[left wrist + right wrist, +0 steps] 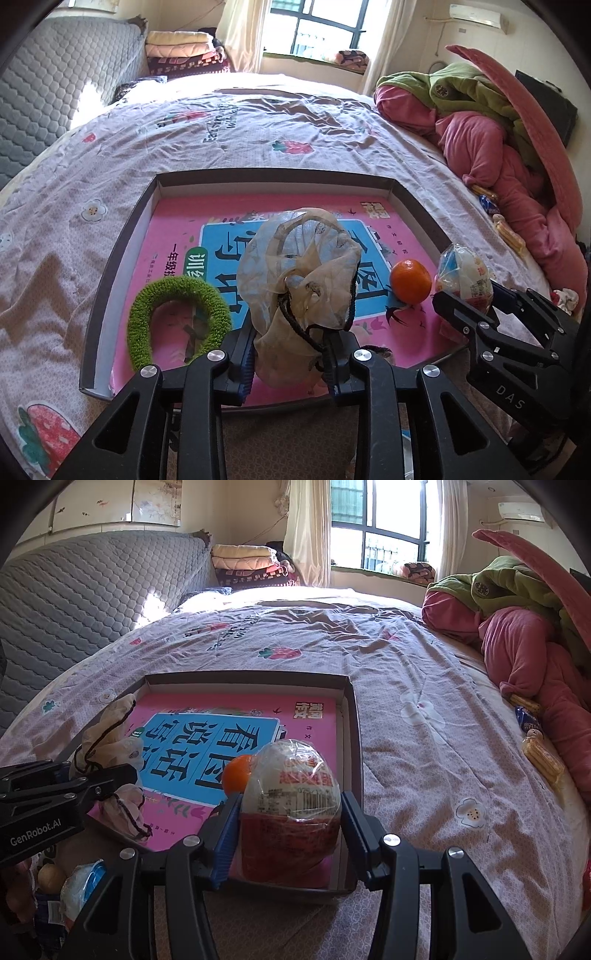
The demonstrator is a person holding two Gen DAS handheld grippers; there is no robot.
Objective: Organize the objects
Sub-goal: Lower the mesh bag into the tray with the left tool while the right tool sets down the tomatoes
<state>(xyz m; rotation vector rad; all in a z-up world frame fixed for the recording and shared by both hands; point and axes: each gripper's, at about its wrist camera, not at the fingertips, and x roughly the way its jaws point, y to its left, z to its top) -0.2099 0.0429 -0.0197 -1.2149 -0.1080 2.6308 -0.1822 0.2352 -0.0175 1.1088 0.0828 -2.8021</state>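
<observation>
Drawstring pouch (pixel 301 273): sheer beige, dark cord, hanging between the fingers of my left claw (pixel 290 360) over the shallow box (pixel 122 236) on the bed (pixel 258 129); whether the pads press it, I cannot tell.
Wrapped snack (pixel 291 797): pinched in my right claw (pixel 290 834) above the box's near right corner.
Orange (pixel 411 281), green ring (pixel 177 317): lying in the box.
Risks: pouch may slide free and snag its cord; snack may knock the orange.
Obscured: box's near rim; snack label unreadable.
</observation>
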